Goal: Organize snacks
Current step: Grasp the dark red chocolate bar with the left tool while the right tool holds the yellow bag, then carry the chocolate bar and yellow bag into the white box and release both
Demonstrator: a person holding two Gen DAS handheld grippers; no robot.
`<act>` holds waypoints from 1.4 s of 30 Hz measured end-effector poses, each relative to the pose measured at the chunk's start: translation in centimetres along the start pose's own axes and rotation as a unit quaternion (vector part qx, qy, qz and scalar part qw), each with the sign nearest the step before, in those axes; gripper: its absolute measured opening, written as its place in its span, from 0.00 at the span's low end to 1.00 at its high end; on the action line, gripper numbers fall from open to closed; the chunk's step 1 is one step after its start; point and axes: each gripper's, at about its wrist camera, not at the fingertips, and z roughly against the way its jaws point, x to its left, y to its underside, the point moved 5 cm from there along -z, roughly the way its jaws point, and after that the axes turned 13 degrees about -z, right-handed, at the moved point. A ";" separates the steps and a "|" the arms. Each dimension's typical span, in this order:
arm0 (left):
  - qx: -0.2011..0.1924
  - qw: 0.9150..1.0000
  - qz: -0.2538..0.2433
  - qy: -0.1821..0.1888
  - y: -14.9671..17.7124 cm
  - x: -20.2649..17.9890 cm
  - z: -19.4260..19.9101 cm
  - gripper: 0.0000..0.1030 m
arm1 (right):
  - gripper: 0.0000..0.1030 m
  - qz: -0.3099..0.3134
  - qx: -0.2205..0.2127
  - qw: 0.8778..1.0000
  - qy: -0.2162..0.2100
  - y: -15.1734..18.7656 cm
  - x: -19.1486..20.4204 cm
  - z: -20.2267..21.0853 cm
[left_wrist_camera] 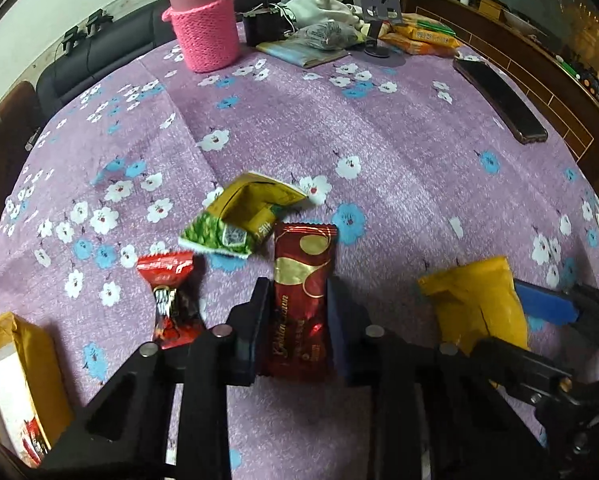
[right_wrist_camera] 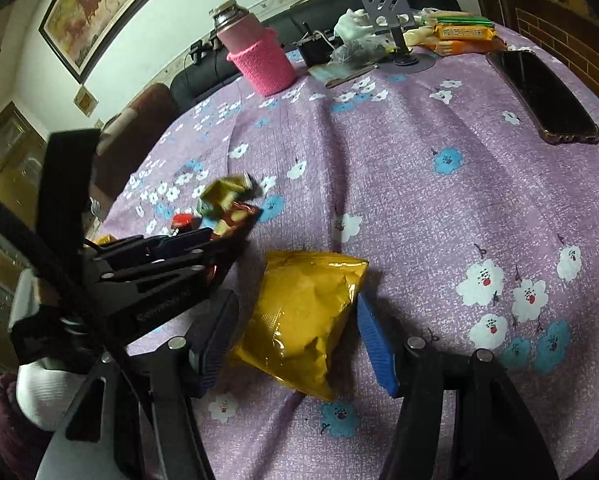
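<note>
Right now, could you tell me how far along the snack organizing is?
Nothing looks sorted yet. In hand: the left gripper is shut on the dark red snack bar; the right gripper straddles the yellow packet. Left: the red candy and green-gold wrapper lie loose on the tablecloth.

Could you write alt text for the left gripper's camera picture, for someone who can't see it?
The left gripper is shut on a dark red snack packet over a purple flowered tablecloth. A red candy, a green-gold wrapper and a yellow bag lie nearby.
</note>
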 end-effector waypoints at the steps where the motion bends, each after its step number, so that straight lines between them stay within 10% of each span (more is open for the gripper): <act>1: 0.000 1.000 0.002 0.003 0.2 0.0 0.1 0.28 | 0.59 0.003 0.000 1.000 0.002 0.1 0.1 -0.1; 7: -0.005 1.000 0.021 0.013 1.7 0.3 0.9 0.29 | 0.60 0.027 -0.005 0.999 0.023 0.5 0.6 -0.5; 14: -0.020 1.000 0.011 -0.001 1.2 -0.4 0.6 0.53 | 0.61 0.067 -0.025 0.996 0.060 0.9 1.4 -1.1; 19: -0.016 1.000 0.016 -0.001 1.5 -0.3 0.9 0.27 | 0.63 0.073 -0.027 0.995 0.061 0.9 1.4 -1.2; 22: -0.012 1.000 0.020 -0.003 2.0 -0.3 1.2 0.27 | 0.61 0.100 -0.033 0.991 0.080 1.3 1.9 -1.5; 24: -0.014 1.000 0.025 -0.003 2.5 -0.2 1.4 0.27 | 0.42 0.116 -0.037 0.989 0.087 1.6 2.2 -1.4; 42: -0.085 0.988 0.124 0.035 7.5 0.9 9.0 0.27 | 0.40 0.083 -0.054 0.994 0.036 0.9 2.0 0.0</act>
